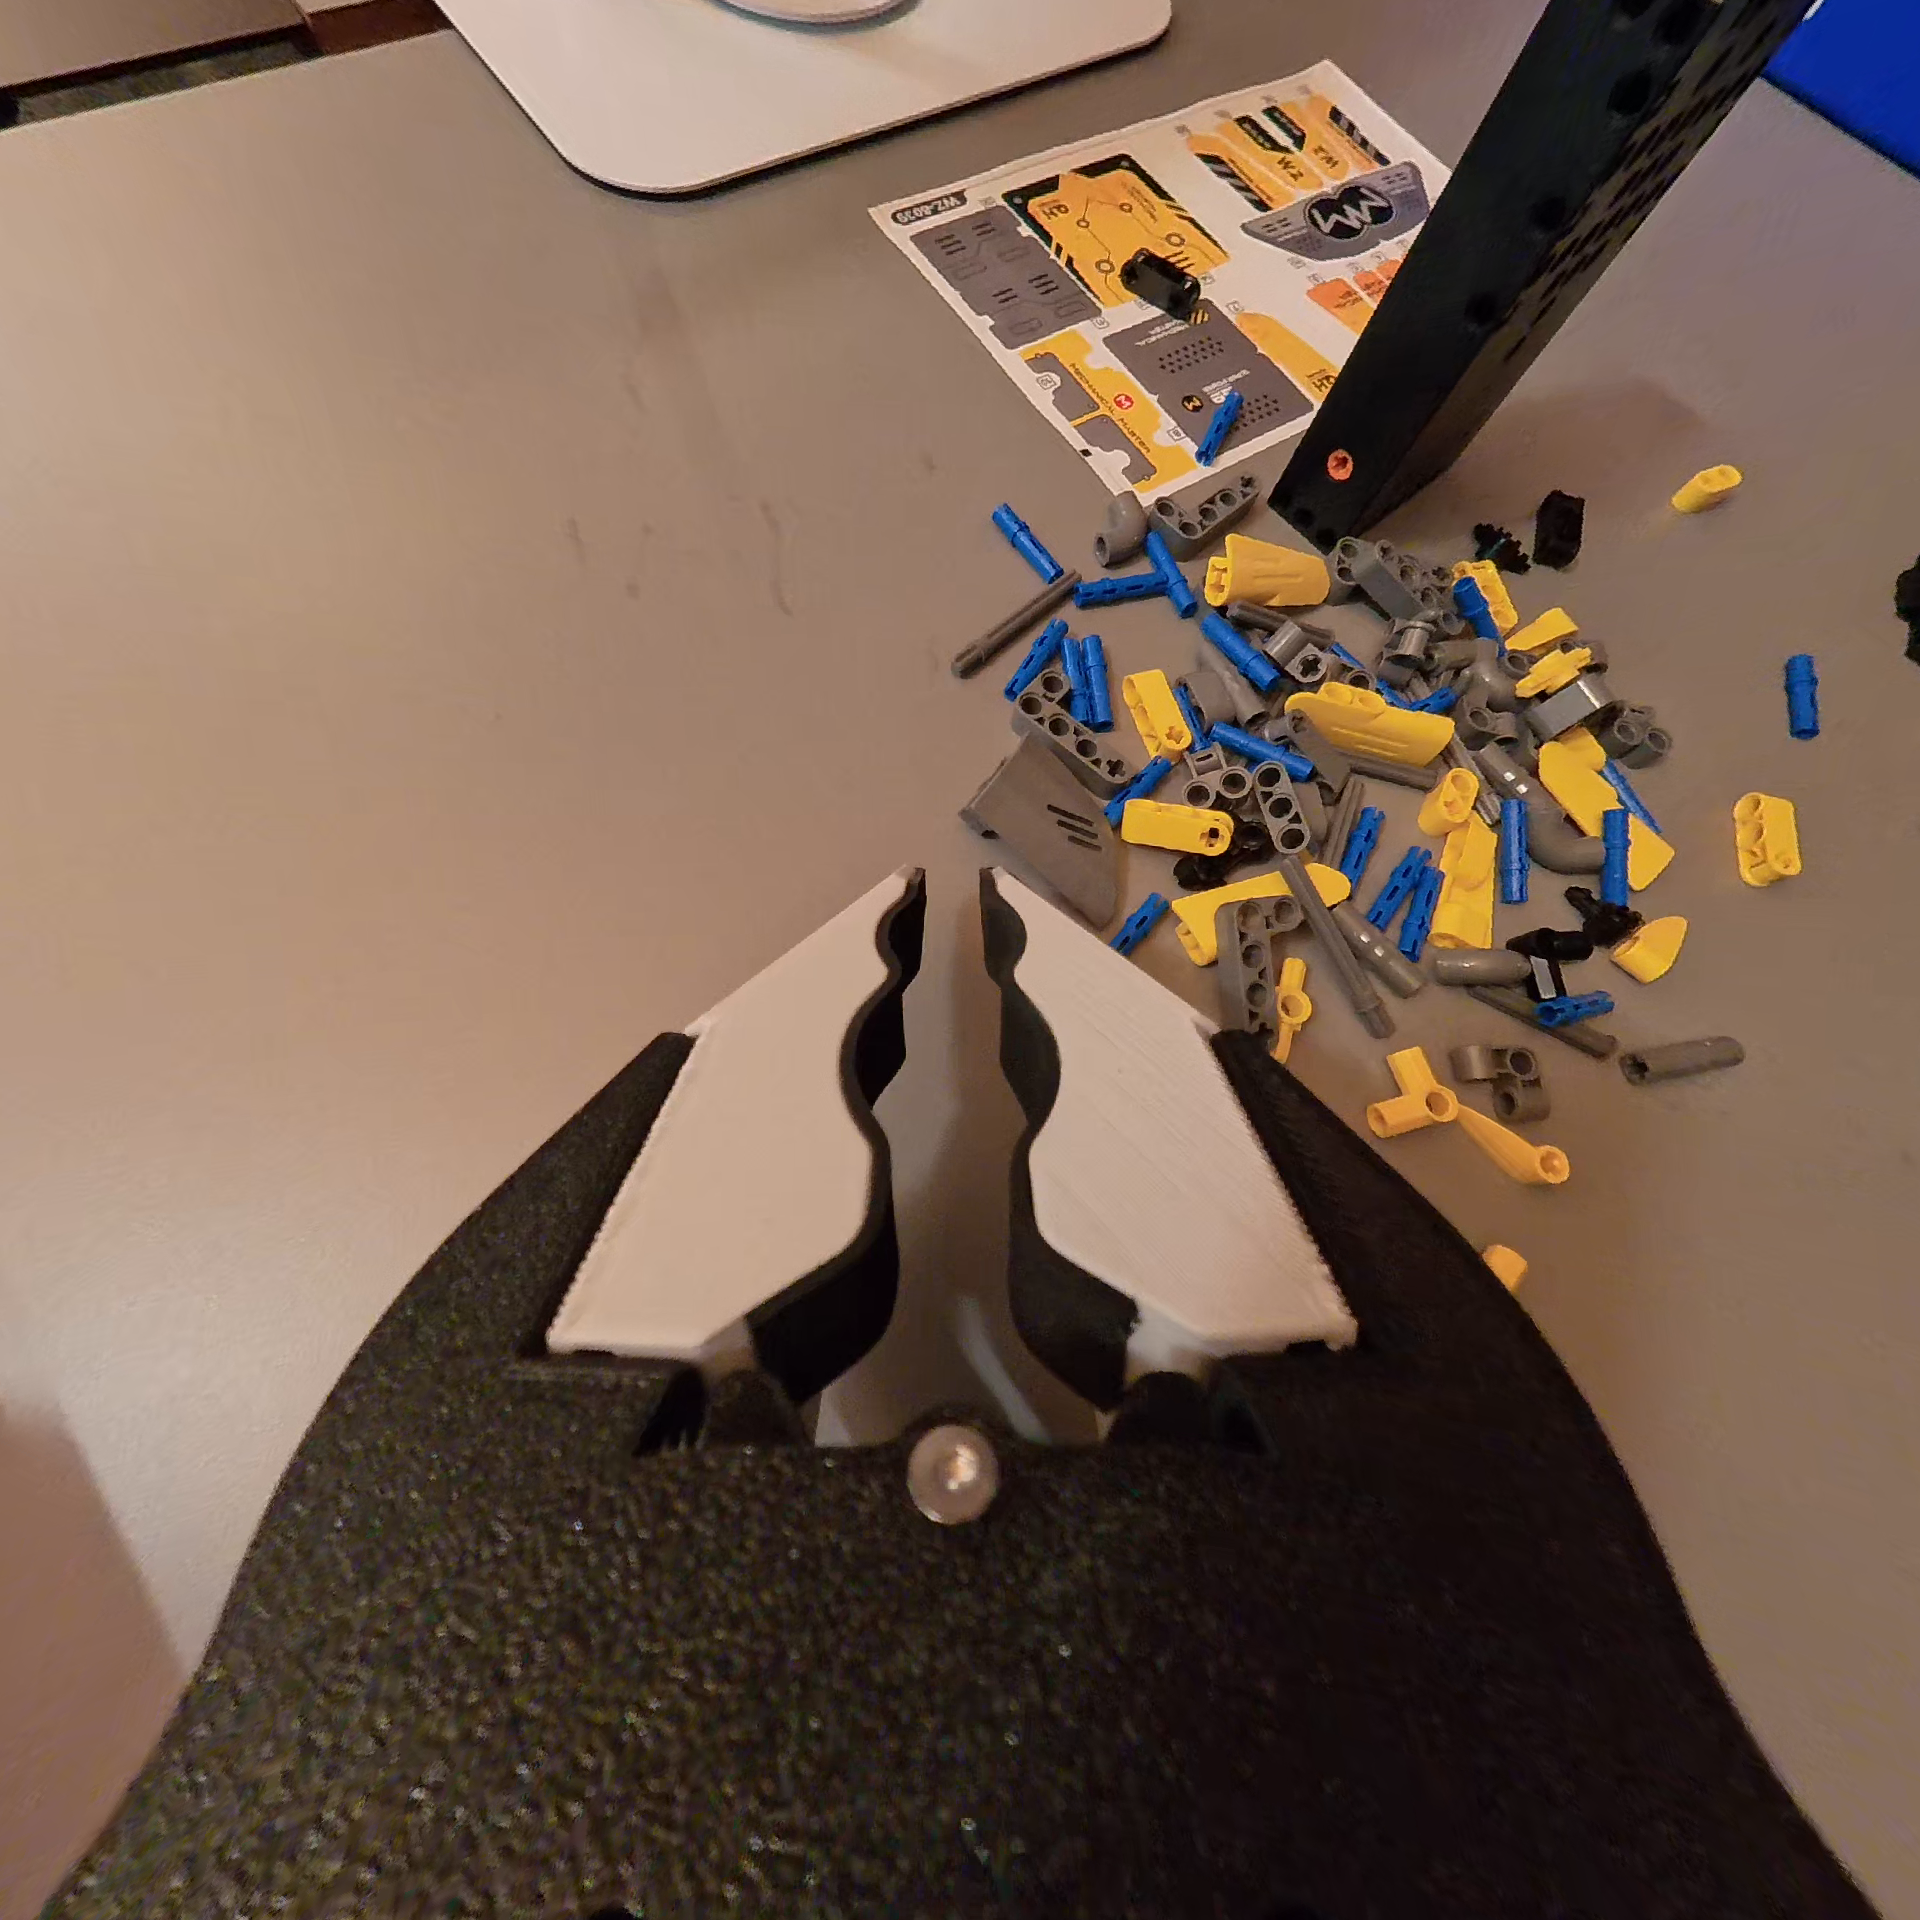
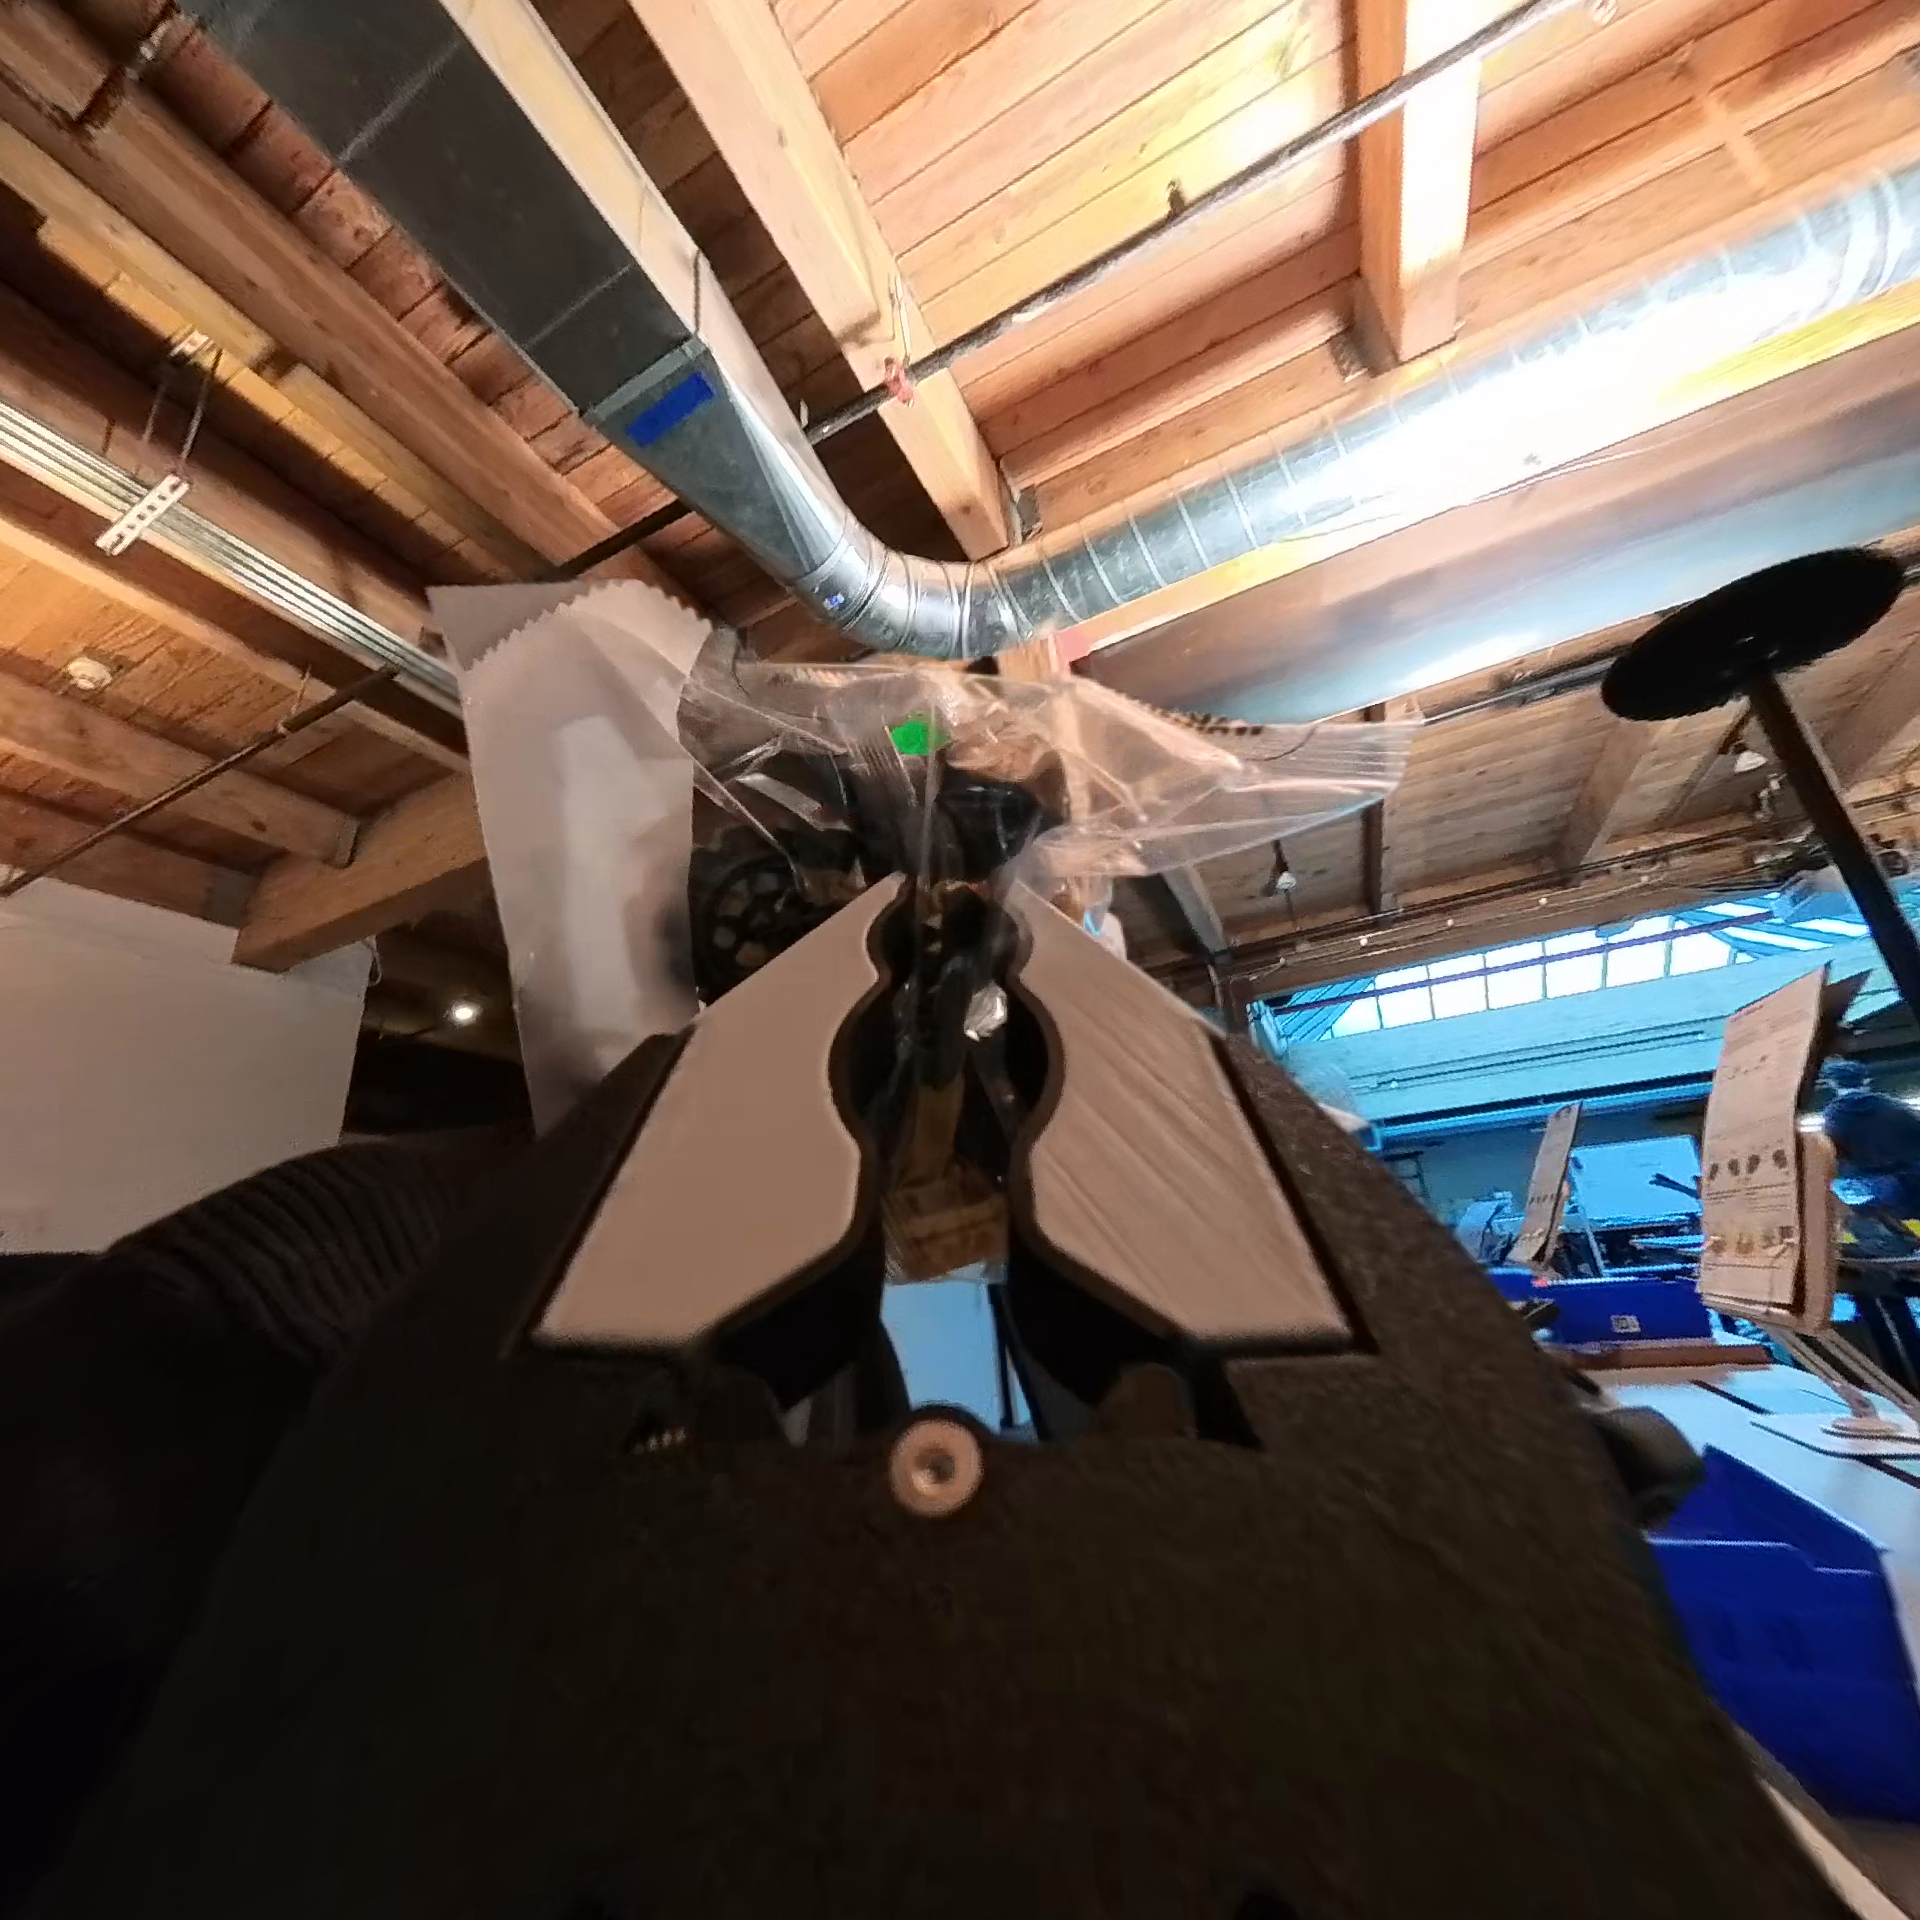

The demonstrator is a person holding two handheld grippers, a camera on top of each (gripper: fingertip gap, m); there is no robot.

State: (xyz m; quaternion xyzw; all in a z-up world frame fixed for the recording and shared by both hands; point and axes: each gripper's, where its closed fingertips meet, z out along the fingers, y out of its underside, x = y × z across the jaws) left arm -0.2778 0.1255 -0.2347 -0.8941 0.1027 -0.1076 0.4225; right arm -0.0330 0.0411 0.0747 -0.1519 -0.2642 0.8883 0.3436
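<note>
Two hand-held grippers: the left hand-held gripper [image 1: 952,896], nearly closed and empty, hovered above the grey counter [image 1: 416,727], with scattered blue, yellow and grey plastic building pieces [image 1: 1382,769] at two o'clock; the right hand-held gripper [image 2: 956,904], raised ceilingward, clamped a crumpled clear plastic bag [image 2: 1039,758].

Left claw [image 1: 952,883] hovering over grey bench [image 1: 416,623], nothing lying between its narrowly parted fingers. Heap of small blue, yellow and grey plastic building pieces [image 1: 1382,769] lying on bench just right of and beyond claw tips. Printed sticker sheet [image 1: 1049,312] lying behind heap, small black cylindrical connector [image 1: 1162,283] sitting on it. Black perforated beam [image 1: 1538,260] standing tilted at heap's far edge, overlapping sheet. White flat rounded stand base [image 1: 790,94] sitting farther back. Right claw [image 2: 958,904] pointing up toward wooden beamed ceiling [image 2: 1091,187], clear crumpled plastic bag [image 2: 1091,748] pinched between its fingers and spreading above tips.
</note>
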